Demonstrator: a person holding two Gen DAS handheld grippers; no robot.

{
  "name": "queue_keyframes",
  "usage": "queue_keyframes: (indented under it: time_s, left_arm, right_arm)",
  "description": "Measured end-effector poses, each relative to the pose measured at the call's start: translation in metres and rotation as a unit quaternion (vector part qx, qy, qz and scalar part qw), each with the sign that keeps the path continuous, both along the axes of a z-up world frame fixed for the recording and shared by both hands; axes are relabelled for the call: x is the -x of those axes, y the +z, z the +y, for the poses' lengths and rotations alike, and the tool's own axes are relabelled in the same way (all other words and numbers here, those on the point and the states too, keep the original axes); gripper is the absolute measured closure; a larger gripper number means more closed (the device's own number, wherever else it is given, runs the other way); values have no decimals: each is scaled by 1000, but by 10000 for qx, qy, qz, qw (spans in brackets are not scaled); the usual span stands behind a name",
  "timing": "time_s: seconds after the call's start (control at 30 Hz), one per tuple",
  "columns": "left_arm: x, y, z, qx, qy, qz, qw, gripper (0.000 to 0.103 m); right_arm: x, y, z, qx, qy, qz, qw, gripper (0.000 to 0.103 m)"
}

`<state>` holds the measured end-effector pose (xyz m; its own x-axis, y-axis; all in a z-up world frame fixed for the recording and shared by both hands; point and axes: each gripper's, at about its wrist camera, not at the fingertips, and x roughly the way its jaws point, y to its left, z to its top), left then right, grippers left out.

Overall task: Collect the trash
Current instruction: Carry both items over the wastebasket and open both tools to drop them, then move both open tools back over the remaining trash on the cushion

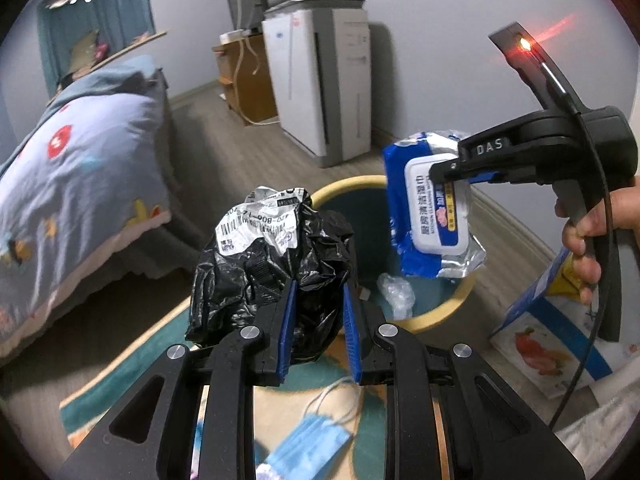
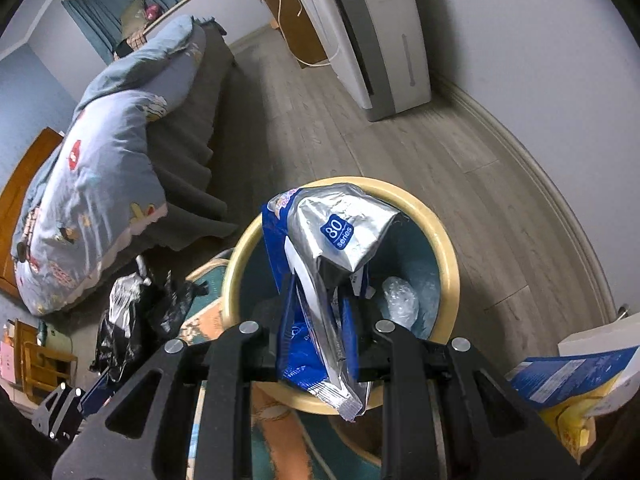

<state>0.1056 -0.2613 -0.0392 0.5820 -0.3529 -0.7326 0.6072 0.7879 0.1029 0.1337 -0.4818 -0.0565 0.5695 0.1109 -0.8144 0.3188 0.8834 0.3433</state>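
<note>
While the left gripper (image 1: 319, 322) pinches a crumpled black plastic bag (image 1: 276, 264), the right gripper (image 2: 322, 322) clamps a blue-and-silver wet-wipe packet (image 2: 320, 280) above the round yellow-rimmed bin (image 2: 448, 236).

Bin (image 2: 448, 248) mouth mostly open; wipes pack (image 2: 340, 240) hangs over it; bed (image 2: 100, 184) crowds left.

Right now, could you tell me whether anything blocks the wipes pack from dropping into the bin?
Nothing visible does. The right claw holds the wipes pack directly over the open bin, which holds only some clear plastic at the bottom.
</note>
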Motion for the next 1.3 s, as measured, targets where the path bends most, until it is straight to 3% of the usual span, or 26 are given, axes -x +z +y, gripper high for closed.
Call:
queue_keyframes:
  time_s: [0.4,0.77,0.83,0.9,0.93,0.97,1.03,1.07,1.17,1.23,1.3]
  left_arm:
    - [-39,-26,-45,122,-186,384,9990,79]
    - [-46,-57,-67,-226,-287,434,9984,79]
    - [-46,-58,-65,-220,-267,401,9986,74]
    - [-46,-58,-62,-218,-211,360,9989,61]
    - [-46,-59,-60,-224,-159,327,9991,55]
    - [-46,-59,-59,-221,-113,303,9992,43]
    - [-47,-58,-55,-208,-36,262,9994,31]
    - [-48,-58,-53,-218,20,246,9995,23]
    - [-47,-57,-48,-238,122,193,9995,14]
    - [-46,-55,-45,-264,176,138,9994,12]
    - [-45,-54,-41,-272,225,113,9993,10]
  right_arm:
    - [-4,-33,-21,-118,-261,407,9988,82]
    - [-11,-37,-10,-104,-129,426,9990,81]
    - [-11,-35,-9,-146,-101,336,9993,79]
    - [-11,-34,-10,-196,-107,277,9994,77]
    - [-11,-34,-11,-220,-122,273,9993,72]
    - [-10,-35,-11,-225,-142,277,9993,68]
    - [-10,-35,-13,-189,-204,313,9991,51]
    - [-10,-35,-13,-172,-226,316,9991,49]
    - [-9,-33,-12,-148,-244,306,9991,38]
    - [-10,-32,-10,-138,-220,274,9993,23]
    - [-10,-28,-7,-107,-187,224,9995,17]
